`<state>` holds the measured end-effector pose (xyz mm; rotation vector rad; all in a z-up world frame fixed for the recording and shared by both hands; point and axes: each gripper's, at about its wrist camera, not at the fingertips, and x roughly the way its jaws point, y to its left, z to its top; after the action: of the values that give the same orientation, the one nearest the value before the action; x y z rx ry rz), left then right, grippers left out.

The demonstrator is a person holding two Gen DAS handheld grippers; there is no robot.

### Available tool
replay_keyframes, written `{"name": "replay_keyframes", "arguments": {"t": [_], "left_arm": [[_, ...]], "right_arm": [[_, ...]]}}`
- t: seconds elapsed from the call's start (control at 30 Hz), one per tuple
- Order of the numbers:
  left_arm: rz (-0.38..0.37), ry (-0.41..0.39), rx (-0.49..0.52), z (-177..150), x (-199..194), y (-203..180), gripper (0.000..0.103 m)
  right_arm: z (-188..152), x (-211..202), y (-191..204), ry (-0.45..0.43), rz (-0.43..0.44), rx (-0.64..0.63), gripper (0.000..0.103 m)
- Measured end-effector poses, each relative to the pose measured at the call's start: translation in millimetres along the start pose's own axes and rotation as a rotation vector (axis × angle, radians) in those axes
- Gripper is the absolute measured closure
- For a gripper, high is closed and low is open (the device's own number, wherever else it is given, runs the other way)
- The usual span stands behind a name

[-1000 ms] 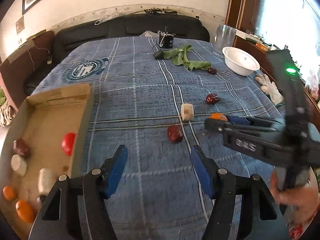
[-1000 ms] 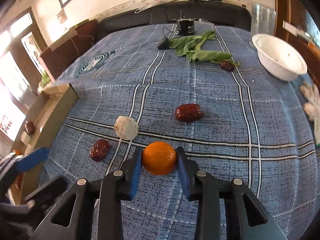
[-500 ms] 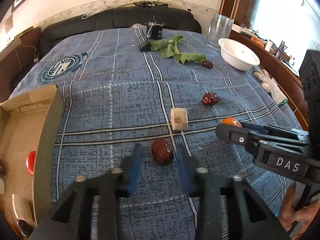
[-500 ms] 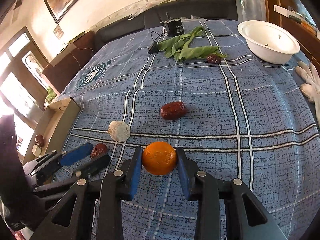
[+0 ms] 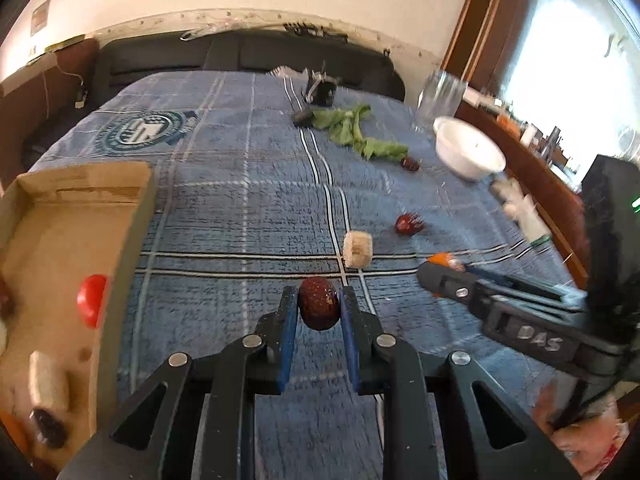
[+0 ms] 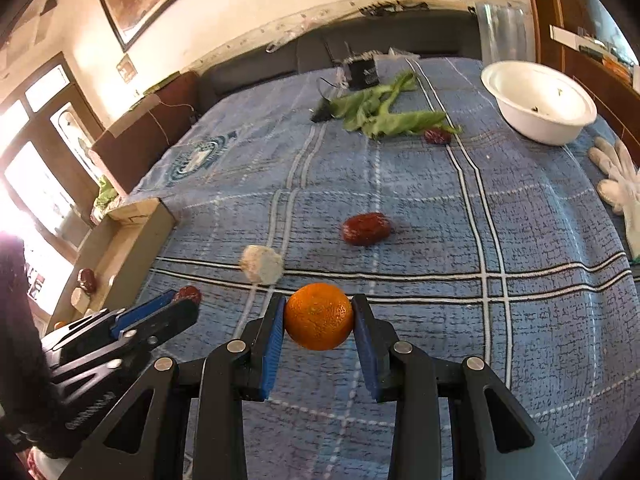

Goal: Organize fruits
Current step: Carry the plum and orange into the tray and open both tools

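Observation:
My left gripper (image 5: pixel 318 308) is shut on a dark red date (image 5: pixel 317 303), held just above the blue plaid cloth. My right gripper (image 6: pixel 319 318) is shut on an orange (image 6: pixel 319 316). In the left wrist view the right gripper (image 5: pixel 444 268) lies to the right with the orange (image 5: pixel 439 258) showing at its tip. In the right wrist view the left gripper (image 6: pixel 182 306) is at lower left with the date (image 6: pixel 188 293). A cardboard box (image 5: pixel 132 240) at left holds several fruits, among them a red tomato (image 5: pixel 91 300).
On the cloth lie a pale cut chunk (image 5: pixel 357 249), a red date (image 5: pixel 407 224), another date (image 5: pixel 410 164) by green leaves (image 5: pixel 352 134), a white bowl (image 6: pixel 540 102), a white glove (image 6: pixel 618 184), a glass jar (image 6: pixel 502 34) and a black device (image 6: pixel 362 72).
My left gripper moved forward to the dark red date, closed on it and lifted it slightly. My right gripper keeps holding the orange and has risen a little.

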<state>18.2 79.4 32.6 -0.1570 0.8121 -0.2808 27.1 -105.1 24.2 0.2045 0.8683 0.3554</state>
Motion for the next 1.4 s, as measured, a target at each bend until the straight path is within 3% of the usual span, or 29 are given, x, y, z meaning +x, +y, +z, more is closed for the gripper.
{"name": "replay_keyframes", "arguments": {"t": [0.1,0.23,0.5,0.7,0.8,1.13,1.27,1.4], "left_arm": [[0.002,-0.03,-0.03,-7,-36,12,0.083],[0.066,-0.089,-0.072,-17,-86,44,0.083],[0.332,-0.153,-0.23,-48,-153,137,0.082],[0.351,-0.124,-0.349,-73,-162,189,0.082],[0.341,-0.109,-0.366,-79,-156,199,0.082],[0.323,-0.106,-0.371,-84,-148,207,0.082],[0.304,-0.127,-0.382,-88,-157,206,0.065],[0.32,-0.146,-0.376,-89,-170,197,0.055]], "right_arm": [[-4,-8,16,-0.008,0.008,-0.024,0.067],[-10,-24,52,-0.019,0.069,-0.063,0.066],[-19,-21,153,0.027,0.208,-0.195,0.066],[-29,9,217,0.094,0.256,-0.275,0.066],[-25,39,244,0.134,0.236,-0.301,0.066],[-8,107,277,0.215,0.169,-0.339,0.066],[-10,115,281,0.234,0.174,-0.346,0.065],[-3,97,274,0.179,0.189,-0.309,0.061]]}}
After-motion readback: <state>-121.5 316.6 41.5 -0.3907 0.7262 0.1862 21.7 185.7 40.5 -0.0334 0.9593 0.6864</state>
